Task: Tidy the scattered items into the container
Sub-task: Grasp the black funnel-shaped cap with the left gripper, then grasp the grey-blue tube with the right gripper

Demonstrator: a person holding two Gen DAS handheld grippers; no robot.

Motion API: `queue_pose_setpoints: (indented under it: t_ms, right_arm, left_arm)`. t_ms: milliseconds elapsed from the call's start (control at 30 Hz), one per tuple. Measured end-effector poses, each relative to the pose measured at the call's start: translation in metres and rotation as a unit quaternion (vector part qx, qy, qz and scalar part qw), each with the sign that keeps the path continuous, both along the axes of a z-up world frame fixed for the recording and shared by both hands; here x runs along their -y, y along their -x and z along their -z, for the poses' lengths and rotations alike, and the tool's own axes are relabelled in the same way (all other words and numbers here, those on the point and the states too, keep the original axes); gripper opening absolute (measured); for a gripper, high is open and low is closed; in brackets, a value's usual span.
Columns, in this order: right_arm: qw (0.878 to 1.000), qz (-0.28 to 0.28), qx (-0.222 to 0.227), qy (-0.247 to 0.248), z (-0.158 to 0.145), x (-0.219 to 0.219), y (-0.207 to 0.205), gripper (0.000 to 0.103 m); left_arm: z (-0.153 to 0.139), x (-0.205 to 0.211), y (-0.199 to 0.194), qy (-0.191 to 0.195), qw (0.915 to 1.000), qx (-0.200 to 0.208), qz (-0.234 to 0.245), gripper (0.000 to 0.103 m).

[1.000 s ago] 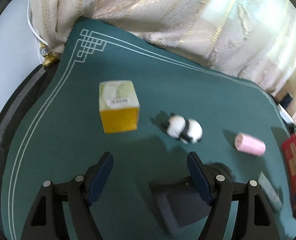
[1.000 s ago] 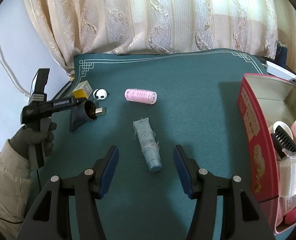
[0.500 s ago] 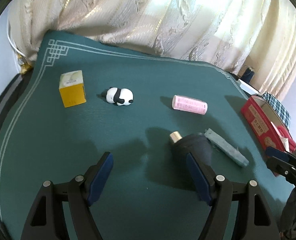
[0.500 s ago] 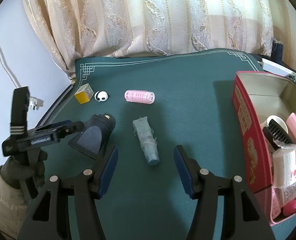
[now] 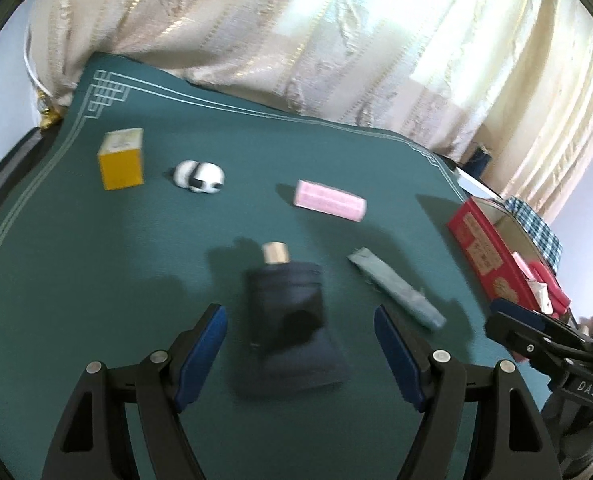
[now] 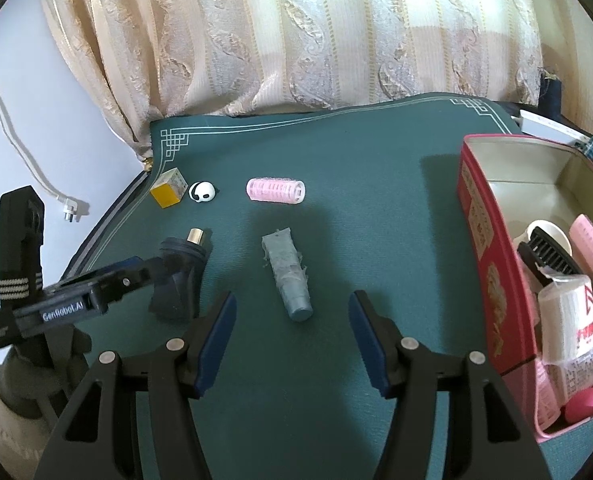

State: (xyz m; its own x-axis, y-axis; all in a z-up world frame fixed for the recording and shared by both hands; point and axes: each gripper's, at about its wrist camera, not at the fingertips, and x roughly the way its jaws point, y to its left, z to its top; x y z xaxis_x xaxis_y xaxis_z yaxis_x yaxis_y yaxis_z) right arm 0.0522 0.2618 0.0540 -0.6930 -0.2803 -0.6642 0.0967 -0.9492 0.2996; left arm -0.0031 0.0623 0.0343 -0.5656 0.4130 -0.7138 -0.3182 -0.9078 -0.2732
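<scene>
Roughly half done: tin point(image 6: 481, 216) part-filled, 5 items left on mat point(image 6: 376, 160), both grippers point(image 5: 300, 344) point(image 6: 292, 328) open & empty, left one over pouch point(image 5: 292, 320)

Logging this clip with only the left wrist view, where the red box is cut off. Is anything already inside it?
Observer: Yes: the red box holds a black brush, a white roll and a pink roller.
Operator: What is the right gripper aimed at?
Observer: The right gripper is open, with the grey-blue tube lying ahead between its fingers, untouched.
Operator: Where does the white cord by the curtain end?
Observer: In a white plug, off the table.
</scene>
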Motion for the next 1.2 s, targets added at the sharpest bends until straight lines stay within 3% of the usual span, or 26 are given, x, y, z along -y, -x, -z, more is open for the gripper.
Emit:
queue_pose_setpoints:
  t_ms: [267,333,400,533,633,733,833,967,1200]
  right_arm:
    - [1.000,-0.001,0.001,0.004,0.002,-0.007,-0.003,0.063]
    - [1.000,-0.001,0.003,0.007,0.004,-0.008,-0.002,0.063]
    - [1.000,-0.003,0.005,0.008,0.005,-0.009,-0.002,0.063]
    - [1.000,-0.006,0.006,0.011,0.006,-0.009,-0.002,0.063]
    - [1.000,-0.007,0.005,0.011,0.007,-0.009,-0.002,0.063]
    - [1.000,-0.006,0.005,0.013,0.007,-0.010,-0.002,0.063]
    - [1.000,-0.006,0.005,0.015,0.007,-0.011,-0.003,0.063]
    - [1.000,-0.006,0.005,0.016,0.007,-0.011,-0.003,0.063]
    - [1.000,-0.005,0.004,0.016,0.006,-0.012,-0.006,0.063]
  left_arm:
    - [0.023,-0.021,0.015,0.070,0.9974,0.016,-0.006,0.078]
    - [0.031,-0.020,0.018,0.082,0.9963,0.023,-0.007,0.072]
    - [0.031,-0.020,0.017,0.097,0.9953,0.010,-0.001,0.059]
    - [0.029,-0.022,0.016,0.110,0.9939,0.005,0.007,0.059]
    - [0.023,-0.027,0.011,0.143,0.9894,-0.018,0.019,0.058]
    - [0.013,-0.032,0.006,0.173,0.9833,-0.042,0.037,0.050]
    - [0.004,-0.033,0.005,0.192,0.9788,-0.054,0.047,0.050]
    - [-0.006,-0.029,0.006,0.195,0.9776,-0.062,0.048,0.050]
    - [-0.016,-0.022,-0.002,0.162,0.9840,-0.052,0.052,0.050]
